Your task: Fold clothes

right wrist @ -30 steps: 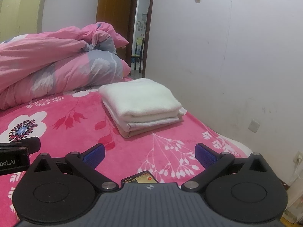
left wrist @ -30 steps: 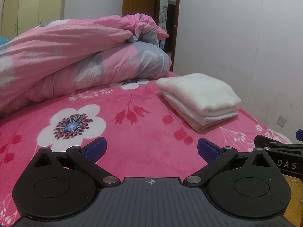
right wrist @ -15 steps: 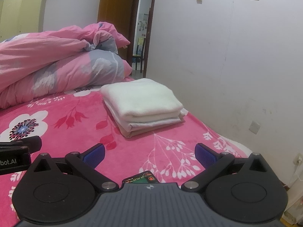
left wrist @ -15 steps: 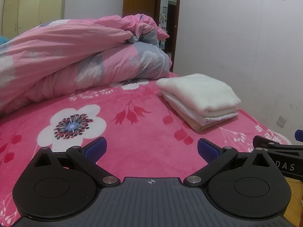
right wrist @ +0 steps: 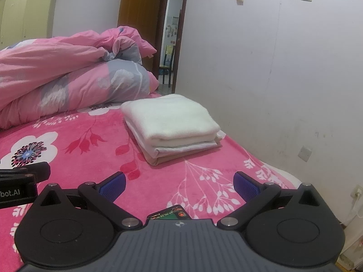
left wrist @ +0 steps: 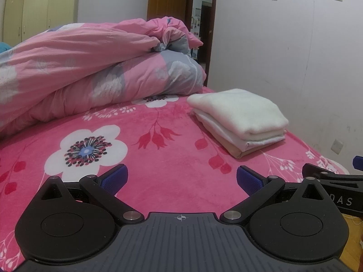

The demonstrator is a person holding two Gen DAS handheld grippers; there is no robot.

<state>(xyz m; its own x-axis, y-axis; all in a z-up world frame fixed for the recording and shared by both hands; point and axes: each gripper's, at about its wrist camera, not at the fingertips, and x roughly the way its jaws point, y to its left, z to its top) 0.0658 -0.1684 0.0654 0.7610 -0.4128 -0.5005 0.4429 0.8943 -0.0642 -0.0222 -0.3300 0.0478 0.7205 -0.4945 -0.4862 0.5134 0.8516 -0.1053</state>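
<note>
Left gripper [left wrist: 180, 178]: fingers spread wide, nothing between them, low over the bedspread.
Right gripper [right wrist: 179, 182]: fingers spread wide, holding nothing.
Folded clothes [right wrist: 169, 122]: neat white-and-beige stack on the pink floral bedspread [left wrist: 147, 163], near the wall [right wrist: 283, 68].
Quilt [left wrist: 86, 68]: heaped behind, pink and grey.
Card [right wrist: 170, 213]: just under the right gripper.

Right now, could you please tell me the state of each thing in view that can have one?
Left gripper: open, empty, low over the bed.
Right gripper: open, empty.
Stack of clothes: folded, piled neatly on the blanket.
Floral blanket: spread flat.
Pink duvet: bunched in a heap behind.
Door: open.
Wardrobe: doors shut.
</note>
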